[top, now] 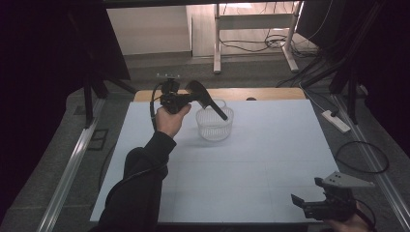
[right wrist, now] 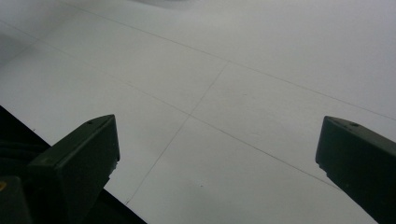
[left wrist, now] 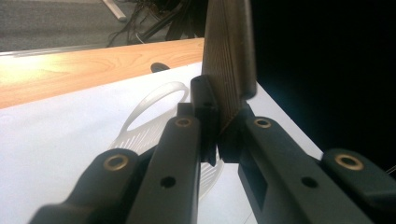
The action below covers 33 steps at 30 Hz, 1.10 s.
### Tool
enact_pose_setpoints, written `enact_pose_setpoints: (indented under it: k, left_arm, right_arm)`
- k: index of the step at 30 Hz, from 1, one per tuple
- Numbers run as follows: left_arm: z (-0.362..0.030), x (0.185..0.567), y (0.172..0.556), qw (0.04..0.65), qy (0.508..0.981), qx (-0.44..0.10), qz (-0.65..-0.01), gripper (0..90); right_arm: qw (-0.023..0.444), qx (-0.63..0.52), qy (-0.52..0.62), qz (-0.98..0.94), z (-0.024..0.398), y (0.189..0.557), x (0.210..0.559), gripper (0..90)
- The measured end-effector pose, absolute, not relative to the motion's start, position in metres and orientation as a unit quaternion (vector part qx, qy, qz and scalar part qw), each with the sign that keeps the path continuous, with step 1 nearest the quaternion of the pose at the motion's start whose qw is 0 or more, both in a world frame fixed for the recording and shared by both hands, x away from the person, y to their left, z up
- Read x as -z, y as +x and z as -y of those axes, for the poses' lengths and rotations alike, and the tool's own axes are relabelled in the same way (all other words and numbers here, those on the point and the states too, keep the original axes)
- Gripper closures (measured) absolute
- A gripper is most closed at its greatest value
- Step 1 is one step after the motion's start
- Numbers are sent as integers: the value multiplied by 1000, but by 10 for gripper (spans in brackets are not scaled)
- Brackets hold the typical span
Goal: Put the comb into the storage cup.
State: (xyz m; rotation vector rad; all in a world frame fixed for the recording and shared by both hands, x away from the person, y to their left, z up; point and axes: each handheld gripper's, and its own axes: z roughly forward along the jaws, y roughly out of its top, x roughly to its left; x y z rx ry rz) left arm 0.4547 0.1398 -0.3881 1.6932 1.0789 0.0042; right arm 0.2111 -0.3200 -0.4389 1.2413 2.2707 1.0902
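Observation:
My left gripper (top: 199,100) is held above the white-covered table (top: 251,159) at the back left, beside a clear ribbed plastic basket (top: 214,126). Its jaws are shut on a flat black ribbed tool (top: 205,99). The tool's wide end points up and left, and its narrow end slants down over the basket's rim. In the left gripper view the tool (left wrist: 229,56) rises between the closed fingers (left wrist: 217,121), with the basket (left wrist: 154,100) behind them. My right gripper (top: 308,192) rests low at the table's front right corner, open with nothing in it. In its own view the two jaws (right wrist: 217,140) stand wide apart over bare white sheet.
A strip of wooden tabletop (top: 251,93) shows behind the white sheet. On the floor to the right lie a power strip (top: 336,121) and a looped cable (top: 362,157). A white desk frame (top: 251,29) stands further back, and dark stands flank both sides.

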Motion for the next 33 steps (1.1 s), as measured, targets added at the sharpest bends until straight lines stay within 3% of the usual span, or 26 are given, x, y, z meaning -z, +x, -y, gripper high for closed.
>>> enact_pose_setpoints:
  k: [33]
  left_arm:
    - [-128, 419, 461, 524, 712, -4, -467, 874]
  right_arm:
    - [163, -380, 440, -797, 320, 212, 440, 15]
